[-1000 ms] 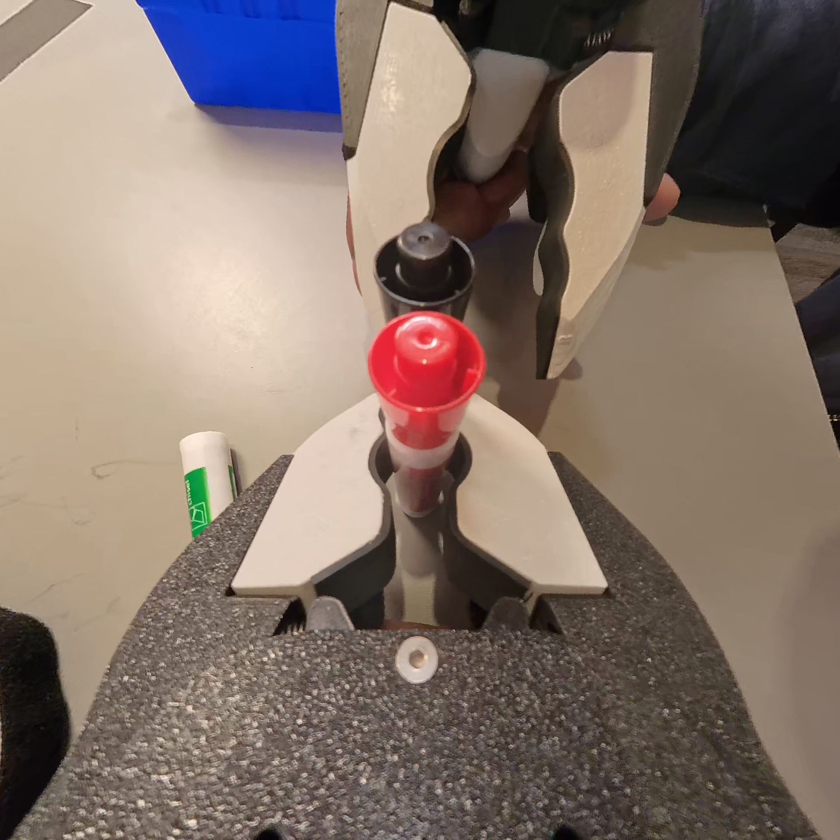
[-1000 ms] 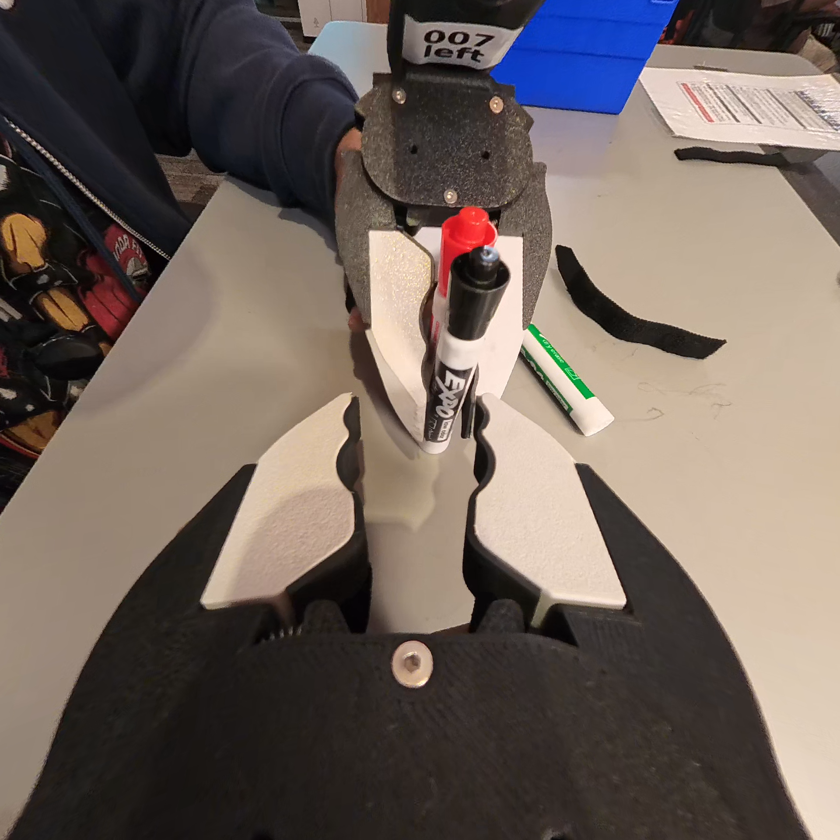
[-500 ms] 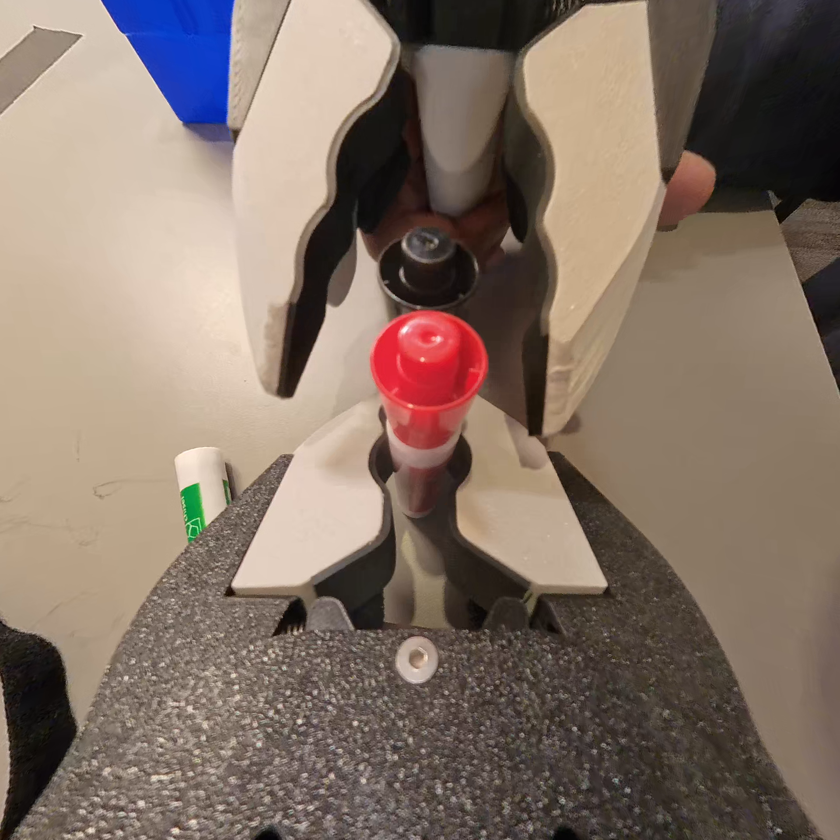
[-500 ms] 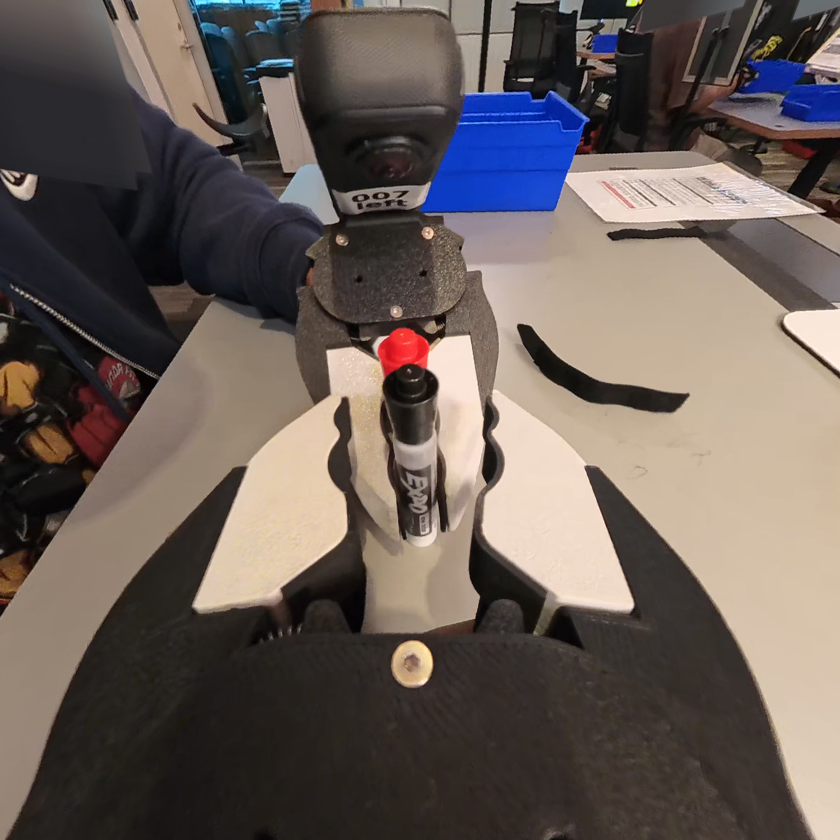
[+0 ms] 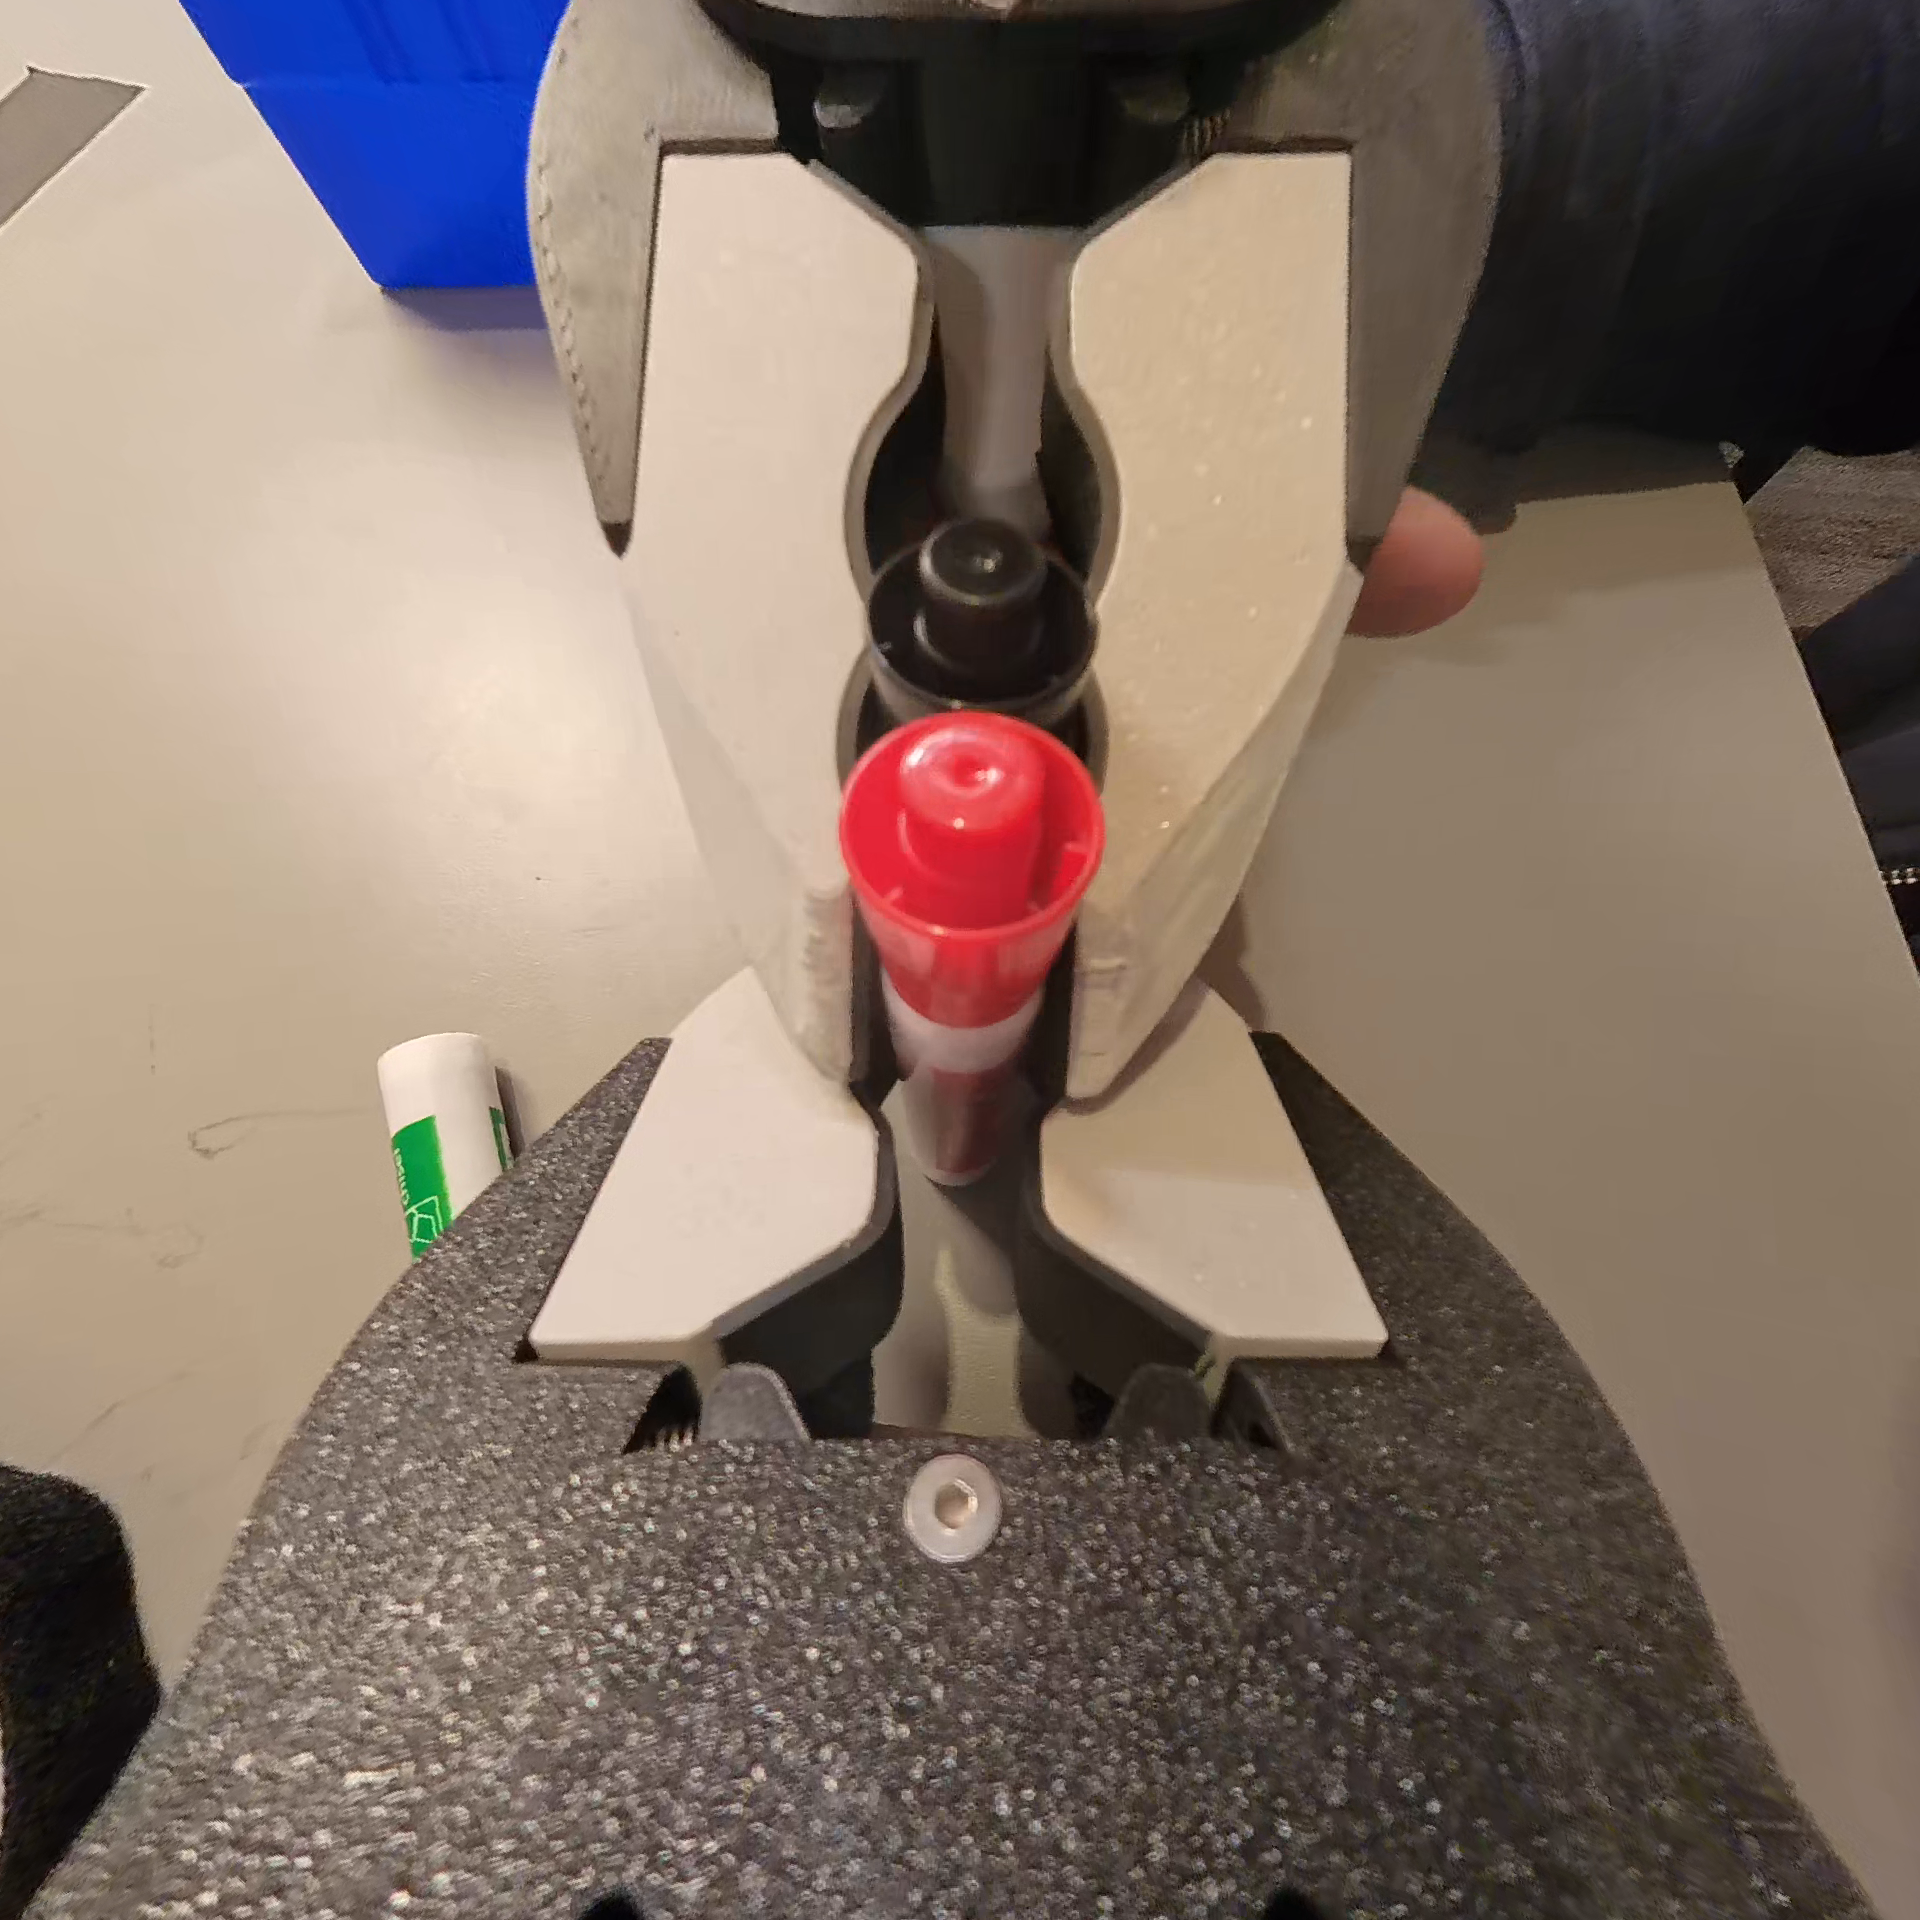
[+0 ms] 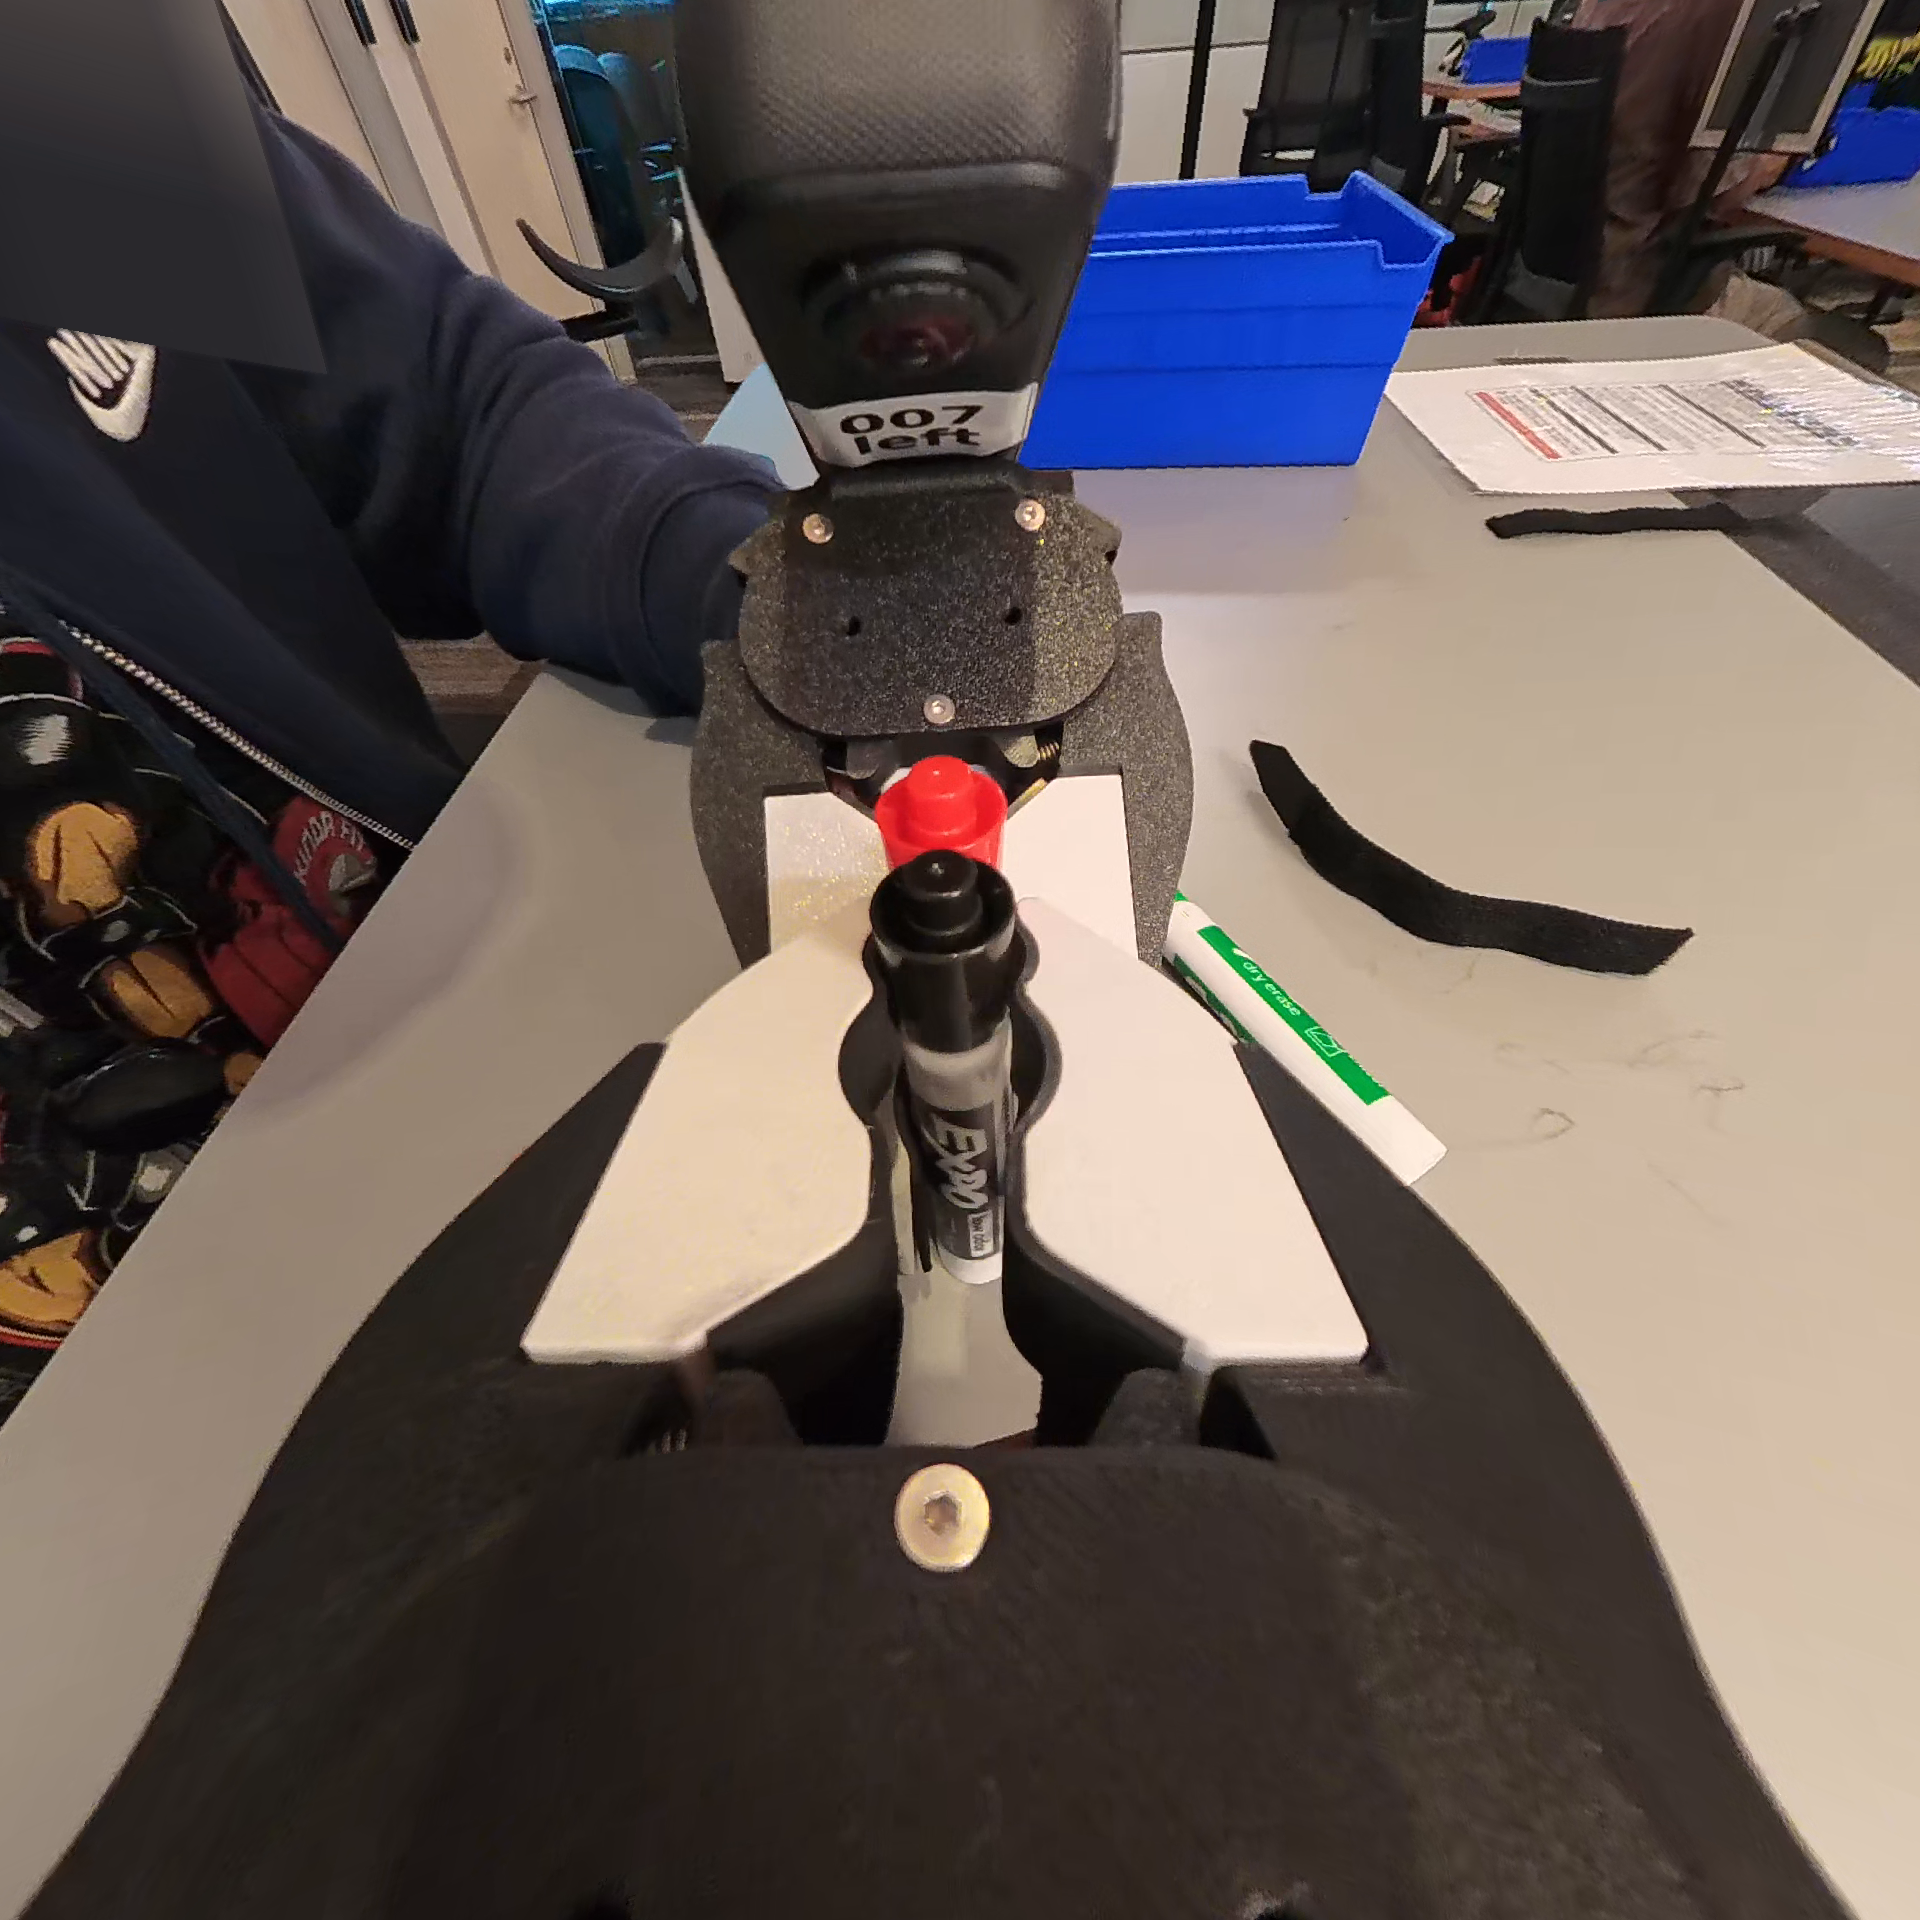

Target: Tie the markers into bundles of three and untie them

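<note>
While both jaws clamp 2 upright markers (image 6: 951,1039), bare table (image 6: 1558,727) spreads rightward.

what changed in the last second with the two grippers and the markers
The right gripper moved in toward the left gripper with its jaws wide, then closed around the black marker; its fingers now flank both standing markers. The left gripper stayed shut on the red marker. The green marker, black strap and blue bin stayed put on the table.
</note>
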`<state>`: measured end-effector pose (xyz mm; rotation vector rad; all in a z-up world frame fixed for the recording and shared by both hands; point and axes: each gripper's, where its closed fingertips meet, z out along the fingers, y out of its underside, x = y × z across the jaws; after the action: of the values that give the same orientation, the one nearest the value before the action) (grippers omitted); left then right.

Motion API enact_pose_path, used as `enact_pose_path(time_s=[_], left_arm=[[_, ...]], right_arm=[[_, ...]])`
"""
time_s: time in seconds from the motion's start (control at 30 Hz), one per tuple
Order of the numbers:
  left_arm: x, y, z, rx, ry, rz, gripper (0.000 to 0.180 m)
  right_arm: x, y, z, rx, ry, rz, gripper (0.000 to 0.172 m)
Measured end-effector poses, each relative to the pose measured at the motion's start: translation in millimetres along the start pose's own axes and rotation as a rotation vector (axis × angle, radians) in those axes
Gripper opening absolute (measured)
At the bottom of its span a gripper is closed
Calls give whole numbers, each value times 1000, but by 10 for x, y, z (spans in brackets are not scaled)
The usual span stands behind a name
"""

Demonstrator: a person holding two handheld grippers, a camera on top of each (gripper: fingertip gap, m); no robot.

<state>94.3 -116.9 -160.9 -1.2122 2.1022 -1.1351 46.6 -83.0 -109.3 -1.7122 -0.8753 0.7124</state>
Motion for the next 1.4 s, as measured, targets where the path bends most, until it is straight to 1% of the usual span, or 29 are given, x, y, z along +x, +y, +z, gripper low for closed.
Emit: enact_pose_path(time_s=[0.47,0.67,0.87,0.97,1.17,1.23,1.4], left_arm=[[-30,-10,-38,19,-15,-4,20],[-11,-6,-41,18,24,-75,21],[34,49,-72,-53,79,-181,21],[46,29,-97,-48,102,-221,22],[54,30,-76,-25,109,-215,22],[101,45,-70,-36,148,-247,20],[104,82,-70,-44,189,-356,20]], right_arm=[[18,2,-84,8,16,10,17],[29,12,-102,8,7,34,17],[17,50,-109,5,-23,66,17],[23,29,-125,19,-32,86,17],[27,51,-141,13,-46,119,17],[40,64,-144,11,-47,146,20],[116,108,-131,0,-5,186,27]])
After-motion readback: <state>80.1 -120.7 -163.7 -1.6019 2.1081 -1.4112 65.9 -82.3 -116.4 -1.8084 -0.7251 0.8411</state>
